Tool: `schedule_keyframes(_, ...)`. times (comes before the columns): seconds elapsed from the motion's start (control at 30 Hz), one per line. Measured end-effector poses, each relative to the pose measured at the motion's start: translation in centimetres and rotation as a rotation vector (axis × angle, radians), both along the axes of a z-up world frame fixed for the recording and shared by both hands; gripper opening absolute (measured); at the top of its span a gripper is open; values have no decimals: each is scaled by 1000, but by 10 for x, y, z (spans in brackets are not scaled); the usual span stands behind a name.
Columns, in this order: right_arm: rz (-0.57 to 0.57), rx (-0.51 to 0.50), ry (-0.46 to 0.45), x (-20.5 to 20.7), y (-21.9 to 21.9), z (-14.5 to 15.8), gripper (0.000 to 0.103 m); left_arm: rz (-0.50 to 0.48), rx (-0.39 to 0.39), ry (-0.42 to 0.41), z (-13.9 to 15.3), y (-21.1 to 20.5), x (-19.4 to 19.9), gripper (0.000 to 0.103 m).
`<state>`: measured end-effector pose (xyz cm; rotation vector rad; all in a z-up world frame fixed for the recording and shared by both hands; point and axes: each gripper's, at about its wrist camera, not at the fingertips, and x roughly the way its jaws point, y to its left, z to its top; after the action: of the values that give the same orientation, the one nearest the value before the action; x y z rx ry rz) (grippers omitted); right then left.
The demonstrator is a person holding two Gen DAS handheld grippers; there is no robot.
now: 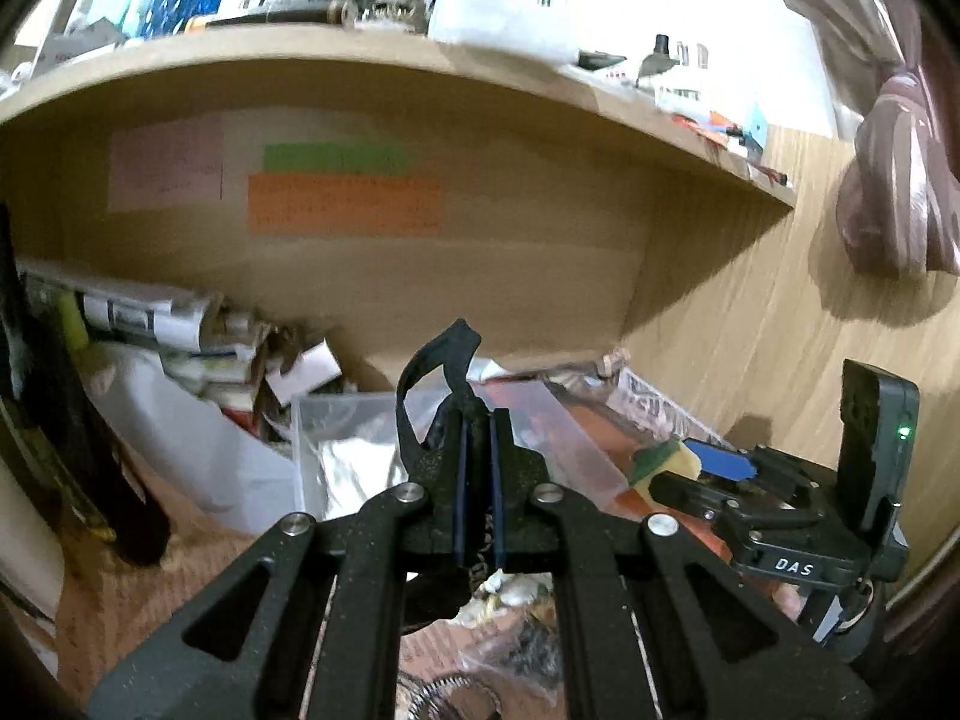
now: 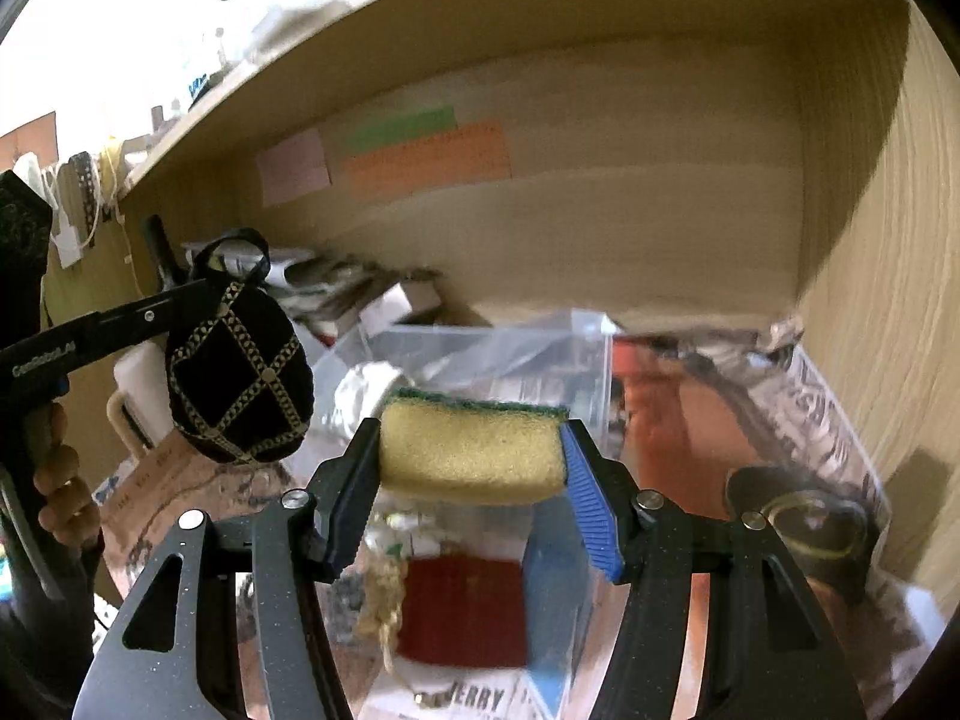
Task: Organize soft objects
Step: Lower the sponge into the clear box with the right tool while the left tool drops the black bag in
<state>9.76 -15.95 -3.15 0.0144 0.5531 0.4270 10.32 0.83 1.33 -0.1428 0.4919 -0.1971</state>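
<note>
My right gripper (image 2: 474,462) is shut on a yellow sponge with a green scrub top (image 2: 471,450) and holds it above a clear plastic box (image 2: 540,348). My left gripper (image 1: 478,450) is shut on the black strap (image 1: 420,384) of a black pouch with gold lattice trim (image 2: 240,372), which hangs from the left gripper (image 2: 198,291) in the right wrist view, left of the sponge. The clear box (image 1: 354,420) shows just beyond the left fingers. The right gripper and sponge (image 1: 660,462) appear at lower right in the left wrist view.
A wooden shelf (image 1: 420,78) crowded with items overhangs the desk. Coloured sticky notes (image 1: 342,204) are on the back panel. Papers and packets (image 1: 180,324) pile at the left. Newspaper (image 2: 828,408) and a dark round tin (image 2: 810,528) lie at the right by the wooden side wall.
</note>
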Motion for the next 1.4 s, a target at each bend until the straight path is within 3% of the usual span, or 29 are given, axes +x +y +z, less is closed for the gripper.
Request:
schedule_keyframes(0.33, 22, -10, -14, 34, 18, 4, 56, 64, 83, -47, 5, -1, 35, 6)
schedule_keyframes(0.5, 32, -51, 32, 57, 30, -11, 56, 67, 96, 35, -23, 2, 68, 6)
schedule_keyframes(0.67, 29, -95, 101, 79, 35, -33, 56, 36, 59, 153, -61, 8, 100, 6)
schedule_keyframes(0.93, 11, -155, 164, 98, 39, -56, 58, -37, 68, 245, -93, -10, 114, 6)
schedule_keyframes(1.0, 10, -171, 166, 98, 40, -57, 58, -51, 68, 267, -98, -14, 116, 12)
schedule_keyframes(1.13, 19, -190, 174, 98, 42, -56, 64, -65, 50, 310, -105, -16, 116, 40)
schedule_keyframes(1.2, 21, -190, 165, 96, 41, -54, 71, -58, 47, 308, -105, -16, 115, 44)
schedule_keyframes(1.4, 29, -187, 138, 82, 37, -42, 71, -52, 38, 279, -92, -11, 102, 46)
